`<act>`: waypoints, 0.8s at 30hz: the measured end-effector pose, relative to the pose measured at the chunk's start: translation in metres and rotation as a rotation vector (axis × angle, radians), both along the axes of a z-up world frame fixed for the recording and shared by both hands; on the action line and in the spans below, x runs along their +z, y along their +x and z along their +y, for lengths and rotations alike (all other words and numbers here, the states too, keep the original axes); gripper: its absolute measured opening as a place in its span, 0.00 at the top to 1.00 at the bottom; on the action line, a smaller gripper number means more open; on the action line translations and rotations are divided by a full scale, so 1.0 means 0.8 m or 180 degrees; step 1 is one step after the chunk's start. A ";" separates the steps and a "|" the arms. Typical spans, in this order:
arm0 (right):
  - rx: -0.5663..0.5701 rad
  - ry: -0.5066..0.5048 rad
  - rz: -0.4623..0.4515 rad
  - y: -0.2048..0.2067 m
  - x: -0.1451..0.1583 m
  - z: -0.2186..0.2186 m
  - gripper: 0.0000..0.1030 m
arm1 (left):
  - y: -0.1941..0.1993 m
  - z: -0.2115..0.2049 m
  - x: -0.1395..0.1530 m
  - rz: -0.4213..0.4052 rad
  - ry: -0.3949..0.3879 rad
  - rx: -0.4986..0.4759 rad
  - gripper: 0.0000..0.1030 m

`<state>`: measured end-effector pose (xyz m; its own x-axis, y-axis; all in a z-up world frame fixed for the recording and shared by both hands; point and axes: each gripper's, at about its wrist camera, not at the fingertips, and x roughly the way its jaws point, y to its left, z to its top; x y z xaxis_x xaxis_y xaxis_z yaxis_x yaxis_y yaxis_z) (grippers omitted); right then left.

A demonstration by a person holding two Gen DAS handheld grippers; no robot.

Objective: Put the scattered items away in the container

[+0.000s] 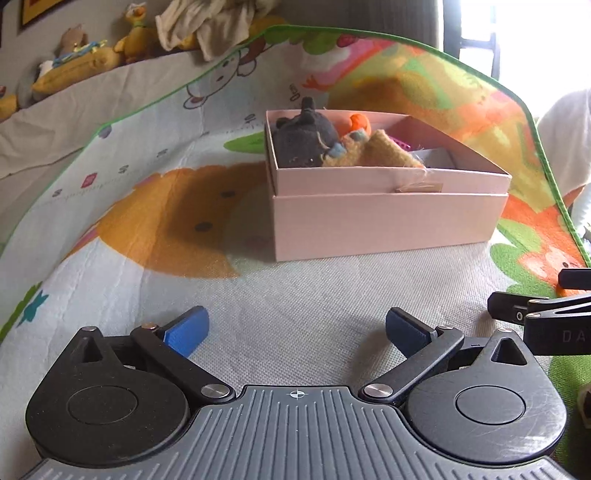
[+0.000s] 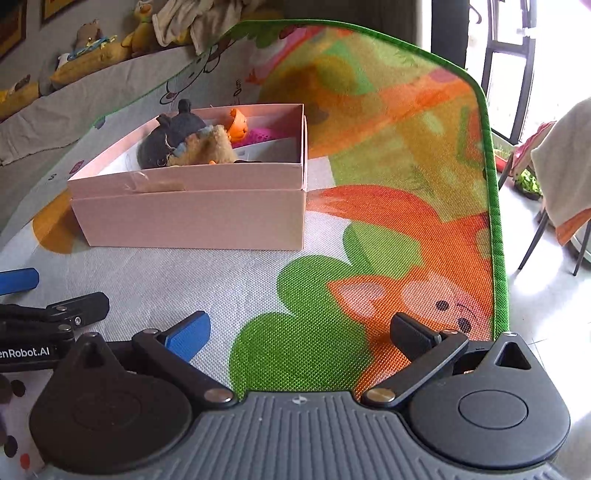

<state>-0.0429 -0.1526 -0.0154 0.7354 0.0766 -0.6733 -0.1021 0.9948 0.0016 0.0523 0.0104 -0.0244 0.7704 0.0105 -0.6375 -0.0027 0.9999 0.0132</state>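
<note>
A pink cardboard box stands on a colourful play mat. Inside it lie a dark grey plush toy, a tan plush, an orange toy and a pink comb-like piece. My left gripper hovers over the mat in front of the box, jaws wide open, nothing between them. My right gripper is likewise open and empty, to the right of the box and nearer the mat's edge. Each gripper shows at the side of the other's view.
The play mat has a green border, with bare floor beyond its right edge. A grey sofa with stuffed toys and a crumpled cloth sits behind. Chair legs and draped fabric stand at the right.
</note>
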 end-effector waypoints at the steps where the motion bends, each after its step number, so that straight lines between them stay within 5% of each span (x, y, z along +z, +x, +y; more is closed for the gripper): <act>1: 0.0019 0.0000 -0.0008 -0.002 0.000 0.000 0.00 | 0.000 0.000 0.000 -0.0002 0.0003 0.0001 0.00; 7: 0.0316 0.0016 -0.0002 0.009 0.001 -0.026 0.00 | -0.003 -0.011 0.001 0.0005 0.0001 0.0242 0.00; 24: 0.0145 0.0020 -0.0101 0.003 -0.002 -0.003 0.00 | -0.001 -0.008 0.002 -0.0001 -0.0038 0.0367 0.00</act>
